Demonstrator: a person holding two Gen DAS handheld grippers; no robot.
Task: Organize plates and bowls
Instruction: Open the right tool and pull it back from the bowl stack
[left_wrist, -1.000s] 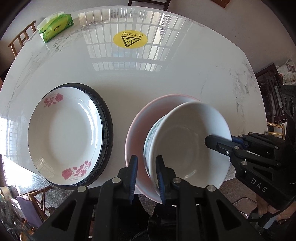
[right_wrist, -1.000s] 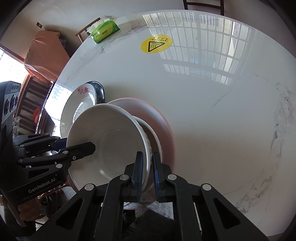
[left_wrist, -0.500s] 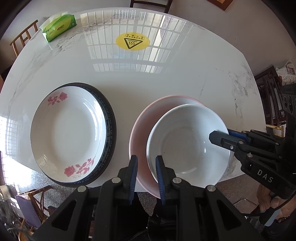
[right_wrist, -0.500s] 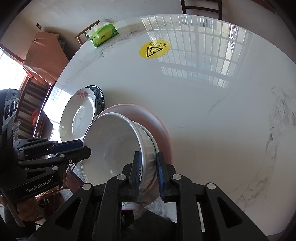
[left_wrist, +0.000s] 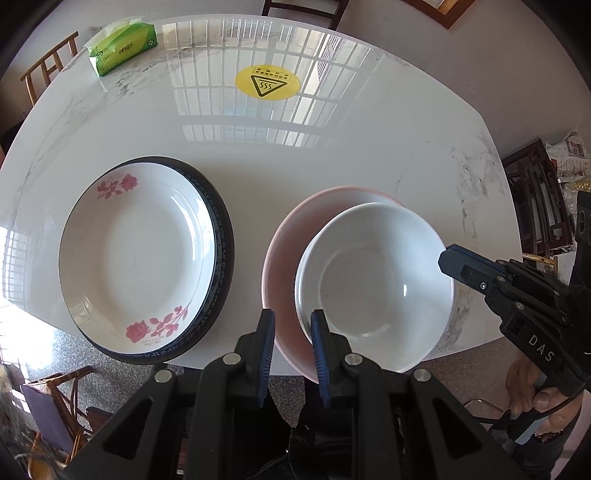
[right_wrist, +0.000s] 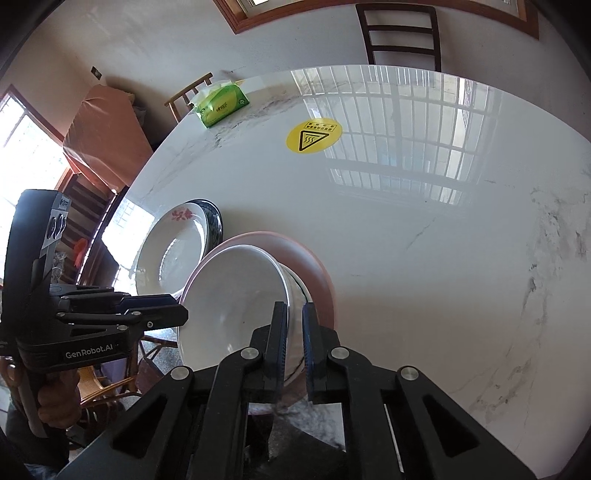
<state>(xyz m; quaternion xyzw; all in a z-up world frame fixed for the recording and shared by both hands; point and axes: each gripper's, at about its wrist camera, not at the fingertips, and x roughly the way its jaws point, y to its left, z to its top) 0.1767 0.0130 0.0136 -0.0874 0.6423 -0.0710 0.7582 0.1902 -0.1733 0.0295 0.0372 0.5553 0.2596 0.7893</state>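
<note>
Plates: two, stacked at the tabletop's (left_wrist: 332, 155) near left edge; white rose-patterned plate (left_wrist: 136, 254) on a dark blue-rimmed plate (left_wrist: 221, 236).
Bowls: two; white bowl (left_wrist: 373, 284) nested in the pink bowl (left_wrist: 288, 240), both opening upward, overhanging the near tabletop edge.
Left gripper (left_wrist: 291, 347): jaws part-way apart, straddling the pink bowl's near rim; whether the pads press it cannot be told.
Right gripper (right_wrist: 294, 336): clenched on the white bowl's rim, after its jaws have just been closing.
Writing: "DAS" on the right gripper, "GenRobot.AI" on the left.
Other: one green tissue pack (left_wrist: 123, 48); one yellow hot-surface sticker (left_wrist: 267, 83).
</note>
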